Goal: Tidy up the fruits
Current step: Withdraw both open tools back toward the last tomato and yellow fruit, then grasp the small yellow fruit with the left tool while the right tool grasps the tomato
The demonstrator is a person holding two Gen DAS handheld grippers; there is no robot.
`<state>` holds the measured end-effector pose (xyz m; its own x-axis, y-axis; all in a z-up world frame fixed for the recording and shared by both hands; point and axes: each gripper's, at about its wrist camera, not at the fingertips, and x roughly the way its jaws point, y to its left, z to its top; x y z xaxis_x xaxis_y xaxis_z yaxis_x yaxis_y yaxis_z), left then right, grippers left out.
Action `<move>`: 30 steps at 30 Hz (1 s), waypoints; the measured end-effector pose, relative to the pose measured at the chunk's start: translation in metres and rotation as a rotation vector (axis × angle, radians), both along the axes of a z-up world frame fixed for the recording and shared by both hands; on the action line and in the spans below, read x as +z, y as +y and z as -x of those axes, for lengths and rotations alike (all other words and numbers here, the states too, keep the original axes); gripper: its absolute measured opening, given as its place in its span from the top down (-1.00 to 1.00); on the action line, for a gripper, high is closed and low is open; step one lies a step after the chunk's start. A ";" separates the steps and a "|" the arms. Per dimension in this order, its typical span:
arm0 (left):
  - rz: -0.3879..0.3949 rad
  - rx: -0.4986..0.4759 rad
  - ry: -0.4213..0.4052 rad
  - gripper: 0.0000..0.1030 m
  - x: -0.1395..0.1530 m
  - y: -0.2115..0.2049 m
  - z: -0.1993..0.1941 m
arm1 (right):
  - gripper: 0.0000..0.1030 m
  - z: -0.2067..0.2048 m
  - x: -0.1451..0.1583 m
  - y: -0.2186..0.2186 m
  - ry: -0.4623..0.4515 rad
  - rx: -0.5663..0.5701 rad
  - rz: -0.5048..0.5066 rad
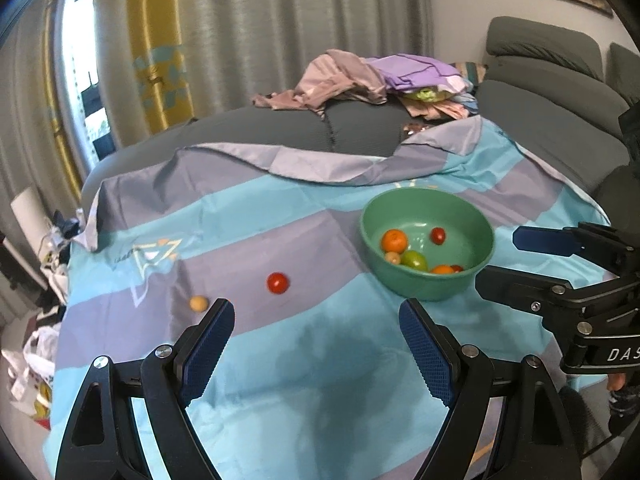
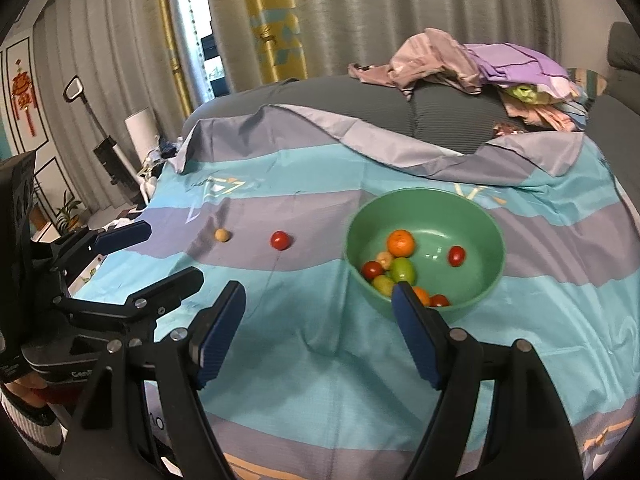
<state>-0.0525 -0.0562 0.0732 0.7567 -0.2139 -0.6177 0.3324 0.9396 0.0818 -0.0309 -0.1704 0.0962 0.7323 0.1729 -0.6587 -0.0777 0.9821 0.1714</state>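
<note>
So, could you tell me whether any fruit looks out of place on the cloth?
Yes. A red tomato and a small tan fruit lie loose on the striped cloth, left of the green bowl that holds the other fruits.

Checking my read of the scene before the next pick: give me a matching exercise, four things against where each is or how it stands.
Things:
1. red tomato
2. small tan fruit
3. orange
4. right gripper

Places or states:
A. inside the green bowl
B. open, nothing between its fingers
C. loose on the striped cloth, nearer the bowl
D. loose on the cloth, farther from the bowl

Pairs: 1-C, 2-D, 3-A, 4-B
</note>
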 end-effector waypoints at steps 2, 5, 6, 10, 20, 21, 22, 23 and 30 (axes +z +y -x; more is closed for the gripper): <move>0.003 0.014 0.012 -0.64 -0.004 0.007 -0.002 | -0.47 -0.004 -0.002 0.006 0.007 0.014 0.003; 0.007 0.029 0.024 -0.64 -0.008 0.016 -0.004 | -0.47 -0.010 -0.005 0.014 0.020 0.033 0.007; 0.008 0.033 0.029 -0.64 -0.010 0.019 -0.004 | -0.47 -0.012 -0.006 0.016 0.024 0.038 0.008; 0.012 0.055 0.049 -0.64 -0.017 0.032 -0.009 | -0.47 -0.021 -0.012 0.026 0.041 0.060 0.009; 0.087 0.150 0.149 -0.64 -0.053 0.093 -0.043 | -0.47 -0.063 -0.048 0.054 0.132 0.135 0.016; 0.092 0.158 0.153 -0.64 -0.055 0.098 -0.046 | -0.47 -0.069 -0.052 0.057 0.142 0.142 0.016; 0.104 0.166 0.161 -0.64 -0.059 0.105 -0.052 | -0.47 -0.073 -0.055 0.058 0.147 0.146 0.014; 0.113 0.171 0.169 -0.64 -0.062 0.110 -0.057 | -0.47 -0.080 -0.059 0.060 0.157 0.152 0.012; 0.113 0.165 0.200 -0.58 -0.077 0.127 -0.098 | -0.47 -0.126 -0.088 0.074 0.211 0.184 0.024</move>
<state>0.0455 0.0705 -0.0042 0.6527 -0.1742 -0.7373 0.1735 0.9817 -0.0783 0.0950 -0.0963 0.0084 0.5358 0.2727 -0.7991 -0.2204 0.9588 0.1794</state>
